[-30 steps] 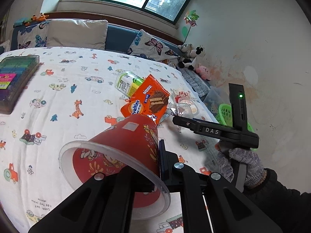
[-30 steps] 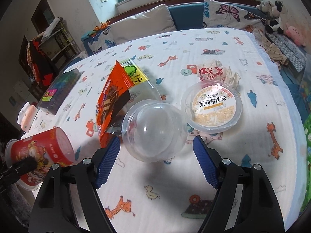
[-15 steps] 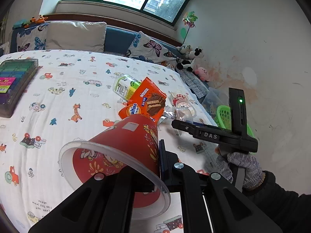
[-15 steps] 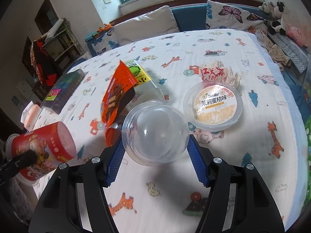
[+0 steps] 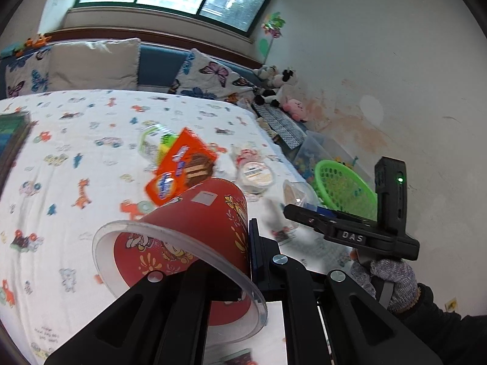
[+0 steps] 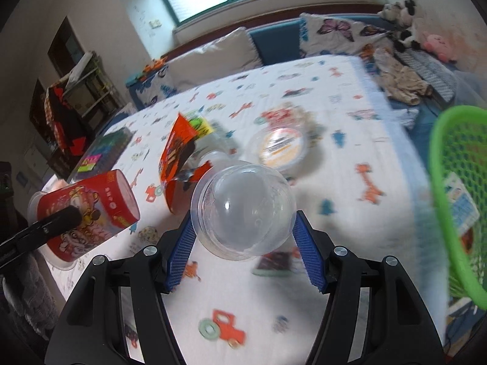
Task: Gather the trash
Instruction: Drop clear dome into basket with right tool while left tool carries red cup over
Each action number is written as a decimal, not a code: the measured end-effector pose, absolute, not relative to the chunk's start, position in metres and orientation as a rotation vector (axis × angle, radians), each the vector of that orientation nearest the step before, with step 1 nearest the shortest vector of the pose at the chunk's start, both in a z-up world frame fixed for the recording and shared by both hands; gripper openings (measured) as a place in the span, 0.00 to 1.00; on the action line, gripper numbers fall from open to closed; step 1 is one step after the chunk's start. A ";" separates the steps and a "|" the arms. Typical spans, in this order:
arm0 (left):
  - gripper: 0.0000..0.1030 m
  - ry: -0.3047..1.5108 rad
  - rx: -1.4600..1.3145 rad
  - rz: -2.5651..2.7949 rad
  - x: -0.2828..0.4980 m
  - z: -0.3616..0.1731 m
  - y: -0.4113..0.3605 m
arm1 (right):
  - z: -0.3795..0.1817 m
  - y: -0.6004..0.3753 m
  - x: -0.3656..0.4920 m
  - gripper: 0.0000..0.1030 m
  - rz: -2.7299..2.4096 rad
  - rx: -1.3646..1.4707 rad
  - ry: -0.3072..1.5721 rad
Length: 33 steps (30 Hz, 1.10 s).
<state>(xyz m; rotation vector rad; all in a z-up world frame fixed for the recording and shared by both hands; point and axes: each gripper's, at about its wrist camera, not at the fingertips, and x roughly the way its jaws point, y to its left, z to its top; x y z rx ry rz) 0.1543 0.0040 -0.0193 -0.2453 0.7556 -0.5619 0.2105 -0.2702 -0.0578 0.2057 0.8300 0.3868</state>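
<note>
My left gripper [image 5: 213, 243] is shut on a red paper cup [image 5: 188, 231], held on its side above the bed; the cup also shows in the right wrist view [image 6: 88, 210]. My right gripper [image 6: 243, 231] is shut on a clear plastic dome lid [image 6: 243, 210], lifted off the sheet; the lid also shows in the left wrist view [image 5: 296, 193]. An orange snack wrapper [image 5: 181, 170], a green-labelled bottle [image 5: 155, 143], a round sealed dessert cup [image 6: 278, 147] and a crumpled wrapper [image 6: 280, 114] lie on the bed. A green basket [image 6: 456, 200] stands at the right.
The bed has a white sheet with cartoon prints [image 5: 76, 140]. A dark box of coloured items [image 6: 103, 149] lies at its far left. Pillows [image 5: 91, 64] and plush toys [image 5: 277, 85] line the headboard. A clear storage bin [image 5: 310, 155] sits by the wall.
My right gripper closed on the clear dome lid, lifted it and swung right toward the green basket. My left gripper kept hold of the red cup and turned right too.
</note>
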 end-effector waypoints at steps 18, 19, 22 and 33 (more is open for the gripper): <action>0.04 0.745 -0.136 -0.784 0.179 0.015 -0.124 | -0.036 -0.466 0.164 0.62 -0.045 0.318 0.748; 0.04 0.745 -0.129 -0.793 0.180 0.017 -0.132 | -0.037 -0.475 0.164 0.62 -0.065 0.327 0.748; 0.04 0.742 -0.110 -0.814 0.183 0.022 -0.148 | -0.042 -0.493 0.162 0.63 -0.104 0.344 0.749; 0.04 0.755 -0.033 -0.890 0.193 0.028 -0.213 | -0.054 -0.519 0.149 0.67 -0.164 0.384 0.745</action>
